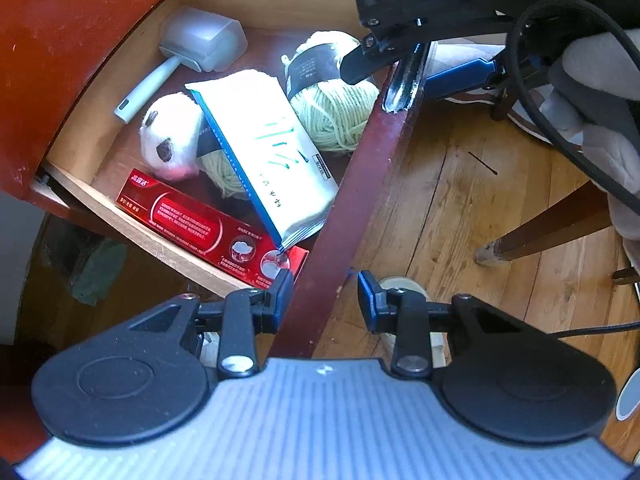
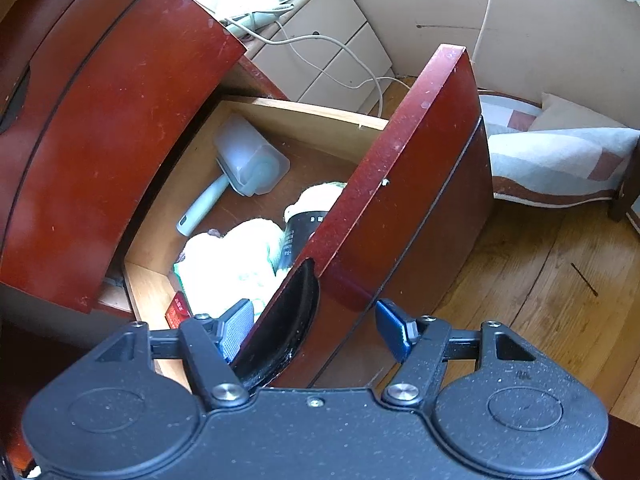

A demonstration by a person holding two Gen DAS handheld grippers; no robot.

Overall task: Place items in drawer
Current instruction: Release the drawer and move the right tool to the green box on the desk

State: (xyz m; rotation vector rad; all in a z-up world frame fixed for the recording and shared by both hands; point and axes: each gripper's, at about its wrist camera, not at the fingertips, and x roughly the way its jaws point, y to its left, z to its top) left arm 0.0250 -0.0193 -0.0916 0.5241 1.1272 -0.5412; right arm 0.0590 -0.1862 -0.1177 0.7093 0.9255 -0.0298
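Black tongs (image 1: 325,296) w/ blue pads (image 1: 366,290), silver screws, grey glove (image 1: 596,92) (black cable looped).

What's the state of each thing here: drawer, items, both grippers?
drawer: pulled open, items inside.
drawer front: straddled by both grippers.
lint roller: lying flat, back corner, cover on.
green yarn: lying against the drawer front.
wipes pack: tilted, leaning on the other items.
toothpaste box: lying flat along the side wall.
panda plush: lying beside the pack.
left gripper: open.
right gripper: open, at the handle recess.

Bare drawer (image 2: 304,120) floor beside roller (image 2: 250,160)
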